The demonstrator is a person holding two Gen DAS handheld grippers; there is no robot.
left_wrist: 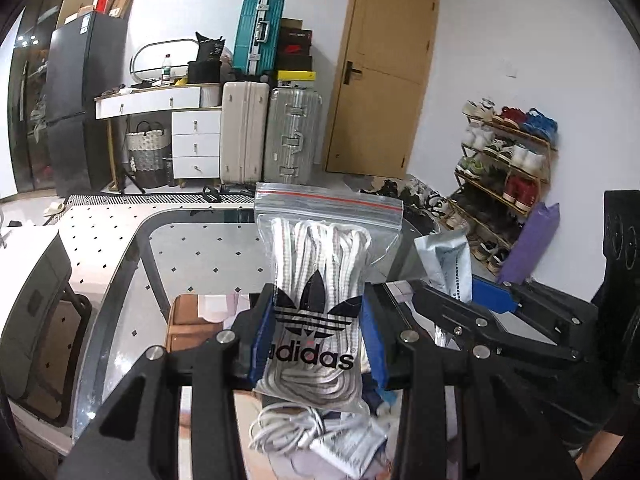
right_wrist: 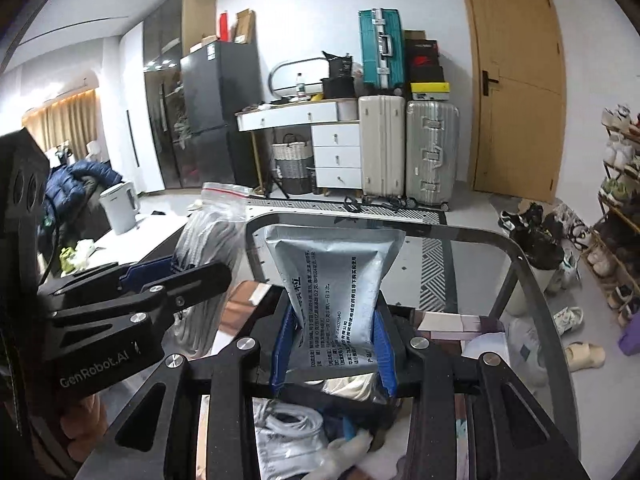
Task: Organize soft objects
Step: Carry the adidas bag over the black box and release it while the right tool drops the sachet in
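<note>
Both grippers are loaded and carried above the glass table (left_wrist: 132, 248). Our left gripper (left_wrist: 318, 344) pinches a clear zip bag of white laces (left_wrist: 320, 264) low on its body, blue pads (left_wrist: 262, 340) pressed into either side so the top stands upright above the jaws. Our right gripper (right_wrist: 334, 344) clamps a silver printed pouch (right_wrist: 336, 272) the same way, near its lower end, with the wide upper part fanning out above. The two bags sit side by side and apart, so we judge this the carry step toward wherever each soft item belongs. To do it well we hold the squeeze steady, since both bags are slick and bulge around the pads, and we keep the hands separated so the loads do not snag. Below the jaws lies a heap: a coiled white cable (left_wrist: 288, 432) on a printed packet, plus something dark blue and something pale we cannot identify. The grippers' own frames cover most of that pile. No bin or sorting spot shows in either view, so the destination is unknown. The pouch's print is possibly medicine labelling, too small to be sure.
</note>
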